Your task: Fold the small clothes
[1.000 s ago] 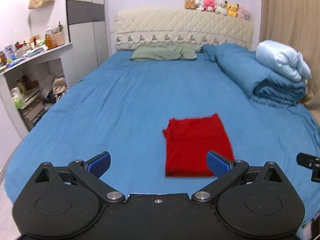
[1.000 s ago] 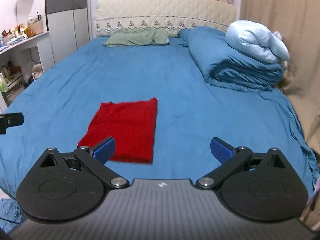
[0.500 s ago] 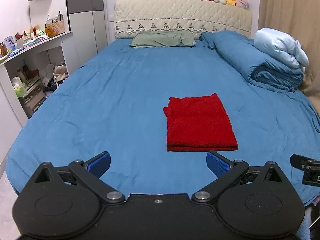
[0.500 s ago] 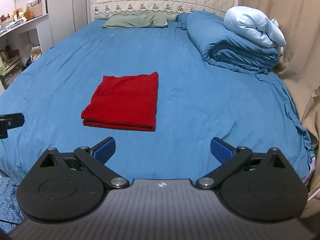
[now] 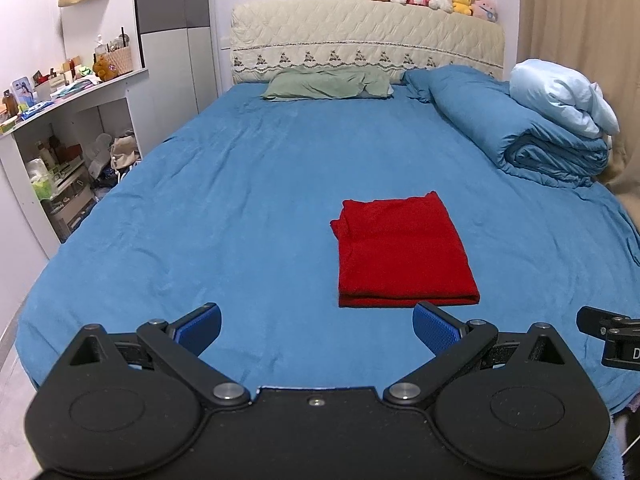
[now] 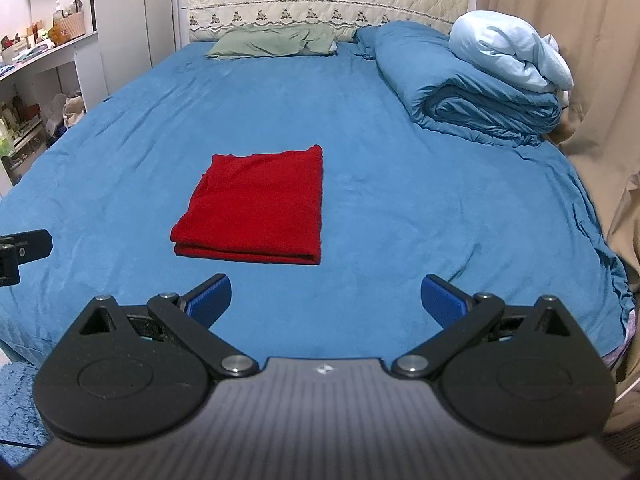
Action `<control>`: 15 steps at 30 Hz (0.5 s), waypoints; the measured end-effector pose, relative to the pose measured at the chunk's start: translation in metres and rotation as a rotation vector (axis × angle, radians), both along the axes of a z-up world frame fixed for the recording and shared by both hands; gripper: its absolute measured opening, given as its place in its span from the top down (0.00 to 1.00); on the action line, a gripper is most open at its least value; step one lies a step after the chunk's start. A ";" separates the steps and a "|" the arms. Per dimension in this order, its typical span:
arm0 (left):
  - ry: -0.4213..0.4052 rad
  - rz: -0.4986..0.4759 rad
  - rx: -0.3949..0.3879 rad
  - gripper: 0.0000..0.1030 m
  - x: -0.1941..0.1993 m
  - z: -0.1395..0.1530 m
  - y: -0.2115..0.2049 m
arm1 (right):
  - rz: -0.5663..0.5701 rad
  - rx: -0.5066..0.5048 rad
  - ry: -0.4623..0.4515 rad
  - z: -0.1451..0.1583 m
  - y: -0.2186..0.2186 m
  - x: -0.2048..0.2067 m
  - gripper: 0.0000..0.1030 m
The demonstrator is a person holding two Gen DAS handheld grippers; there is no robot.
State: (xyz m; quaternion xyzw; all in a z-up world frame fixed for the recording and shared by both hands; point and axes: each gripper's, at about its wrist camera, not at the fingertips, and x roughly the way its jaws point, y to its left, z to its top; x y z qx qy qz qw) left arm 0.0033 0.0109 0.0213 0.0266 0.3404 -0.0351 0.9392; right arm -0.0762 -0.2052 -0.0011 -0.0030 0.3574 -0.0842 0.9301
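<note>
rolled duvet (image 5: 532, 128), green pillow (image 5: 326, 87)

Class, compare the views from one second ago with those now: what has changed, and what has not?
Both grippers, left and right, drew back from the red cloth, which now shows whole beyond the fingertips. Nothing was gripped or released. Both stayed open; the cloth stayed folded on the bed.

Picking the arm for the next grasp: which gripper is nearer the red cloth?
Left, narrowly. Left gripper sits just short of the red cloth, cloth ahead-right. Right gripper is slightly farther back, cloth ahead-left. Both open.
</note>
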 end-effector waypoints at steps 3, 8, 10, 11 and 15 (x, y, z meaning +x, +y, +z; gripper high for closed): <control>-0.002 -0.004 0.005 0.00 -0.002 0.000 -0.002 | -0.005 0.009 0.000 0.000 -0.002 -0.001 0.00; -0.005 -0.011 0.012 0.00 -0.003 0.001 -0.004 | -0.014 0.012 -0.001 0.000 -0.004 -0.003 0.00; -0.006 -0.013 0.016 0.00 -0.003 0.001 -0.005 | -0.017 0.016 -0.003 0.000 -0.004 -0.004 0.00; -0.006 -0.013 0.017 0.00 -0.003 0.001 -0.005 | -0.018 0.017 -0.003 0.000 -0.004 -0.004 0.00; -0.007 -0.014 0.021 0.00 -0.003 0.001 -0.007 | -0.020 0.014 -0.003 0.000 -0.002 -0.005 0.00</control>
